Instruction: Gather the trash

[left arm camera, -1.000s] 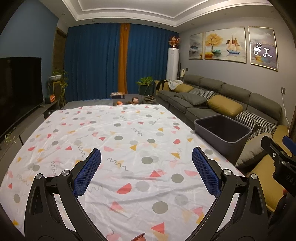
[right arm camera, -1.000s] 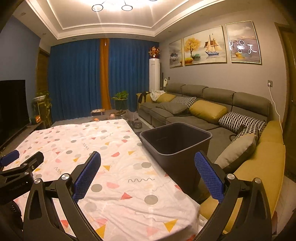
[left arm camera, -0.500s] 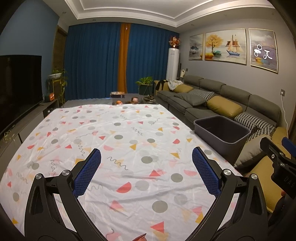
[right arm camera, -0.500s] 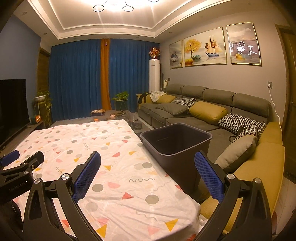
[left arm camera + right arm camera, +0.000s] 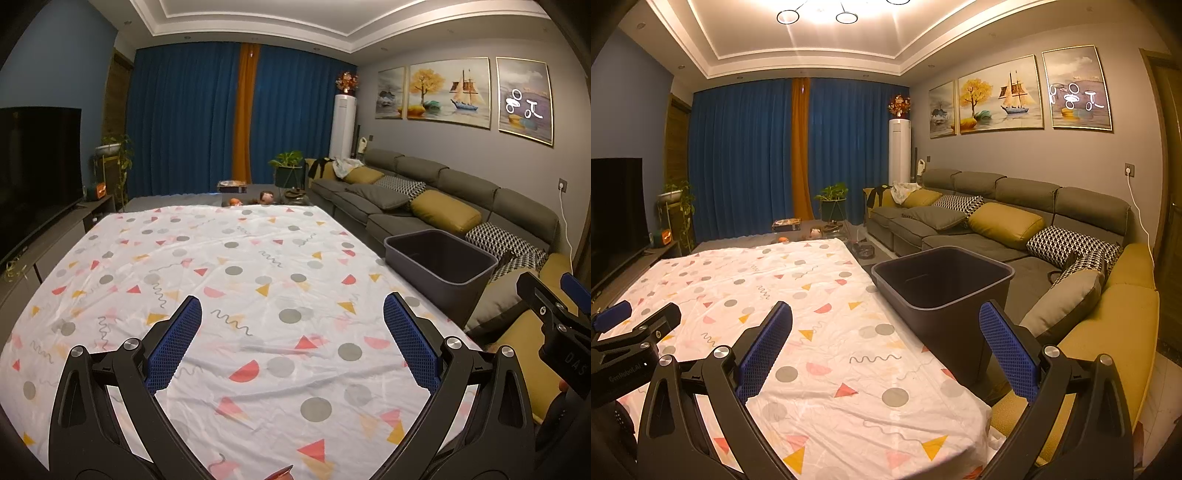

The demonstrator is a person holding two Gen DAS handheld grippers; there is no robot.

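**A:** Where do your two grippers stand against the bin?

**B:** Your left gripper (image 5: 291,321) hangs over the near half of the patterned tablecloth (image 5: 236,266), jaws spread wide with nothing between the blue pads (image 5: 173,347). The dark grey trash bin (image 5: 439,266) stands off the cloth's right edge, to the right of that gripper and farther from you. Your right gripper (image 5: 886,328) is equally wide open and empty, with the bin (image 5: 942,291) straight ahead of it; the bin's near wall shows between its fingers.

**A:** And the bin itself?

**B:** It stands upright just beside the table edge, between the cloth and the grey sofa (image 5: 997,206). What you can see of its inside looks dark and bare, though the bottom is hidden from both cameras.

**A:** What lies around the bin?

**B:** Behind it, sofa cushions: a mustard one (image 5: 1004,225) and a black-and-white patterned one (image 5: 1067,243). A grey cushion (image 5: 1067,306) sits to its right. On the cloth to the left of the bin you can see only printed dots, triangles and squiggles. In the left wrist view your right gripper's body (image 5: 554,325) shows just right of the bin.
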